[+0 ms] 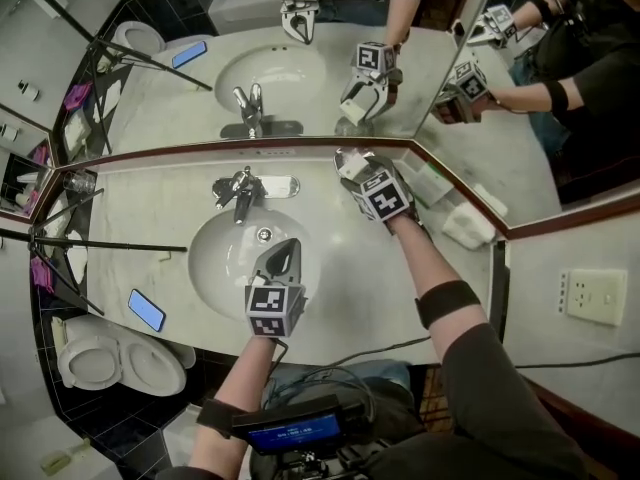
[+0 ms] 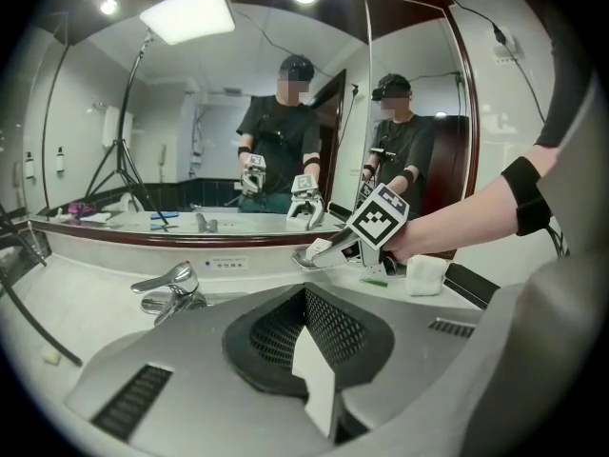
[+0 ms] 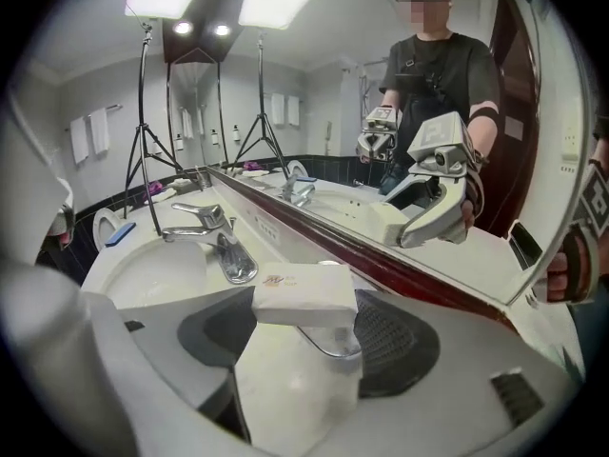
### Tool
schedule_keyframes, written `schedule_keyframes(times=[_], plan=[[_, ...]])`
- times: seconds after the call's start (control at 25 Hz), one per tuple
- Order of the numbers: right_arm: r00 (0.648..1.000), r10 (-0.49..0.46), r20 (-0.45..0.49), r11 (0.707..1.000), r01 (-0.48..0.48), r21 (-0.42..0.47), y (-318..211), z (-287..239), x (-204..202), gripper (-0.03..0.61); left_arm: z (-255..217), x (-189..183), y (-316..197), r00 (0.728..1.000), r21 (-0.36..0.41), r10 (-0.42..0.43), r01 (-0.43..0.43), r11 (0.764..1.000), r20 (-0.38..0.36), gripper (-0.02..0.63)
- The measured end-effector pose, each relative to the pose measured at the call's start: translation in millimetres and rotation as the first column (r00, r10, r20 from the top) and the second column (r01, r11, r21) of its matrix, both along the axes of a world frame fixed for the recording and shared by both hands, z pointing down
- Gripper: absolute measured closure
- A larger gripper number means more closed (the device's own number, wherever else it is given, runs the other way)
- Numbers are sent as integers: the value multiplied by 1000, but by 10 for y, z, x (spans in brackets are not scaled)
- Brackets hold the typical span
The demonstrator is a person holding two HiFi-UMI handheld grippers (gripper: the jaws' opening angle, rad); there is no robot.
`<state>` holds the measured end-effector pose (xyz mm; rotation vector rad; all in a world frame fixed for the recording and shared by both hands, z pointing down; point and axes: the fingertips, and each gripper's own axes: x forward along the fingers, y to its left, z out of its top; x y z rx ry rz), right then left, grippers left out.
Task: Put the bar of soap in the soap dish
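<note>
Soap (image 3: 304, 293) rests over the dish (image 3: 331, 343) by the mirror (image 1: 150, 88), the right gripper (image 1: 356, 166) apparently clamped across its ends to steer it in, while the left gripper (image 1: 285, 255), closed and empty, idles clear above the sink (image 1: 215, 260).

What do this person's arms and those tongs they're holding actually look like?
The left tongs and right tongs are both pale grey, with curved jaws lined in dark mesh pads. Each carries a cube printed with black-and-white square markers. The person wears a dark short-sleeved top, a black band round the right arm and another on the left.
</note>
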<state>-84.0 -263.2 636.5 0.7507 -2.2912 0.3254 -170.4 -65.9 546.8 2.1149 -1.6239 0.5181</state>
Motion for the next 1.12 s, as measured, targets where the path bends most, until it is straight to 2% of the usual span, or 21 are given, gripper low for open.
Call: schedule_keyframes(times=[0.28, 0.52, 0.76, 0.88, 1.0, 1.12], plan=[[988, -137, 77, 990, 132, 57, 680, -474, 62, 245, 39, 106, -3, 999, 11, 51, -51, 999, 8, 611], [982, -144, 126, 987, 134, 84, 1353, -795, 233, 245, 64, 263, 28, 995, 39, 105, -105, 994, 5, 611], [988, -47, 148, 995, 34, 89, 1770, -974, 419, 244, 51, 449, 103, 991, 50, 132, -131, 990, -20, 611], [988, 55, 143, 996, -64, 63, 1838, -910, 552, 244, 40, 506, 147, 990, 47, 139, -138, 989, -20, 611], [976, 183, 118, 982, -188, 28, 1862, -696, 742, 245, 46, 541, 209, 988, 40, 151, -151, 988, -5, 611], [952, 298, 74, 954, -298, -12, 1858, -357, 1001, 244, 80, 546, 277, 988, 28, 151, -152, 988, 12, 611]])
